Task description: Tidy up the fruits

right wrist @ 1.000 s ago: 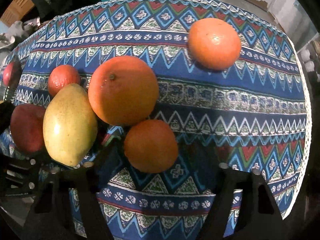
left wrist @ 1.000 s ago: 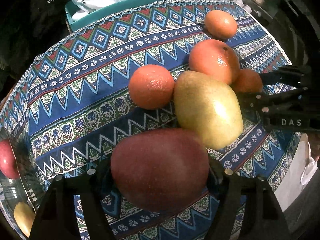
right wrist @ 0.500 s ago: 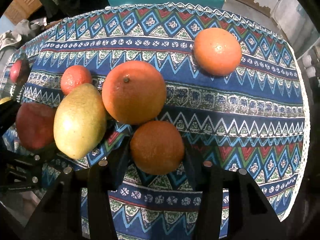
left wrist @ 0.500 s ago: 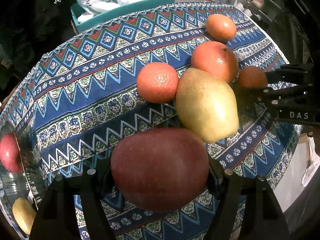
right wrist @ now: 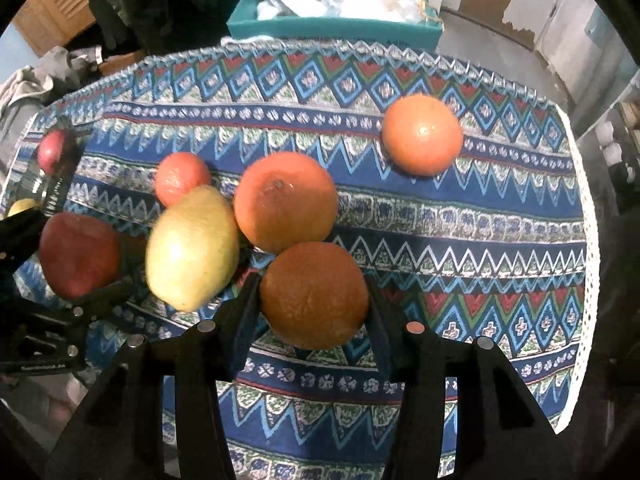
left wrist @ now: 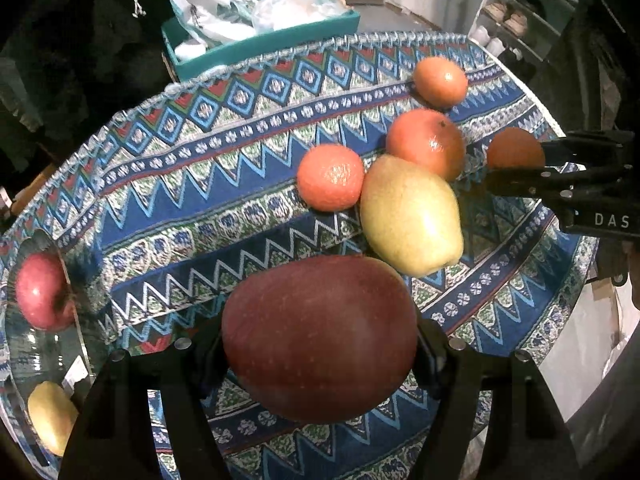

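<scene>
My left gripper (left wrist: 320, 344) is shut on a dark red apple (left wrist: 320, 338) and holds it above the patterned tablecloth (left wrist: 180, 200). My right gripper (right wrist: 314, 300) is shut on a dull orange (right wrist: 314, 294), also seen in the left wrist view (left wrist: 514, 148). On the cloth lie a yellow-green mango (left wrist: 410, 220), a large orange (left wrist: 426, 142), a small mandarin (left wrist: 330, 182) and a far orange (left wrist: 440, 82). The same fruits show in the right wrist view: the mango (right wrist: 192, 246), the large orange (right wrist: 286, 200), the mandarin (right wrist: 182, 178) and the far orange (right wrist: 422, 134).
A glass bowl (left wrist: 44, 344) at the table's left edge holds a red apple (left wrist: 42, 290) and a yellow fruit (left wrist: 50, 416). A teal box (left wrist: 260, 44) with bags stands behind the table. The table's edge runs close on the right (right wrist: 584, 220).
Both grippers have risen and drawn back with their fruit. The right gripper closed on the dull orange and lifted it. The fruits on the cloth stayed in place.
</scene>
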